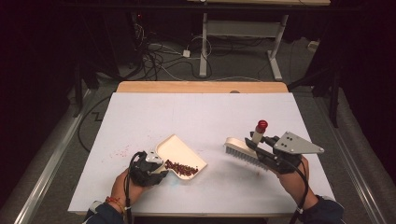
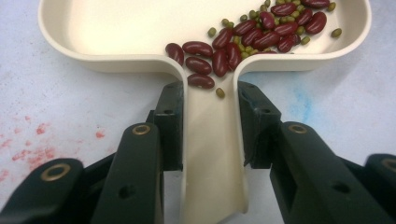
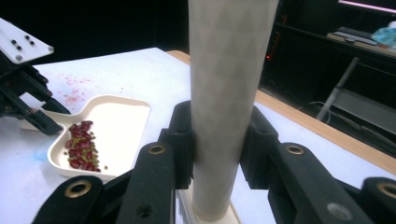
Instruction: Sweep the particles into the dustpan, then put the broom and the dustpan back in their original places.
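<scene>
Holding the dustpan (image 2: 205, 42) handle clamped, the left gripper (image 2: 211, 121) has beans (image 2: 252, 35) collected just ahead; right gripper (image 3: 217, 140) squeezes the brush (image 1: 243, 150) handle. Next probably dumping.

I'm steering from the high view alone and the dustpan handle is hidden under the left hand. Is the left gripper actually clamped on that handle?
Observer: Yes, the left gripper has its jaws pressed on both sides of the dustpan handle.
Operator: Anything besides red beans in it?
Observer: Small green beans lie mixed among the red beans.
Operator: And the right grip on the brush?
Observer: The right gripper has both jaws against the brush handle, which stands upright between them.
</scene>
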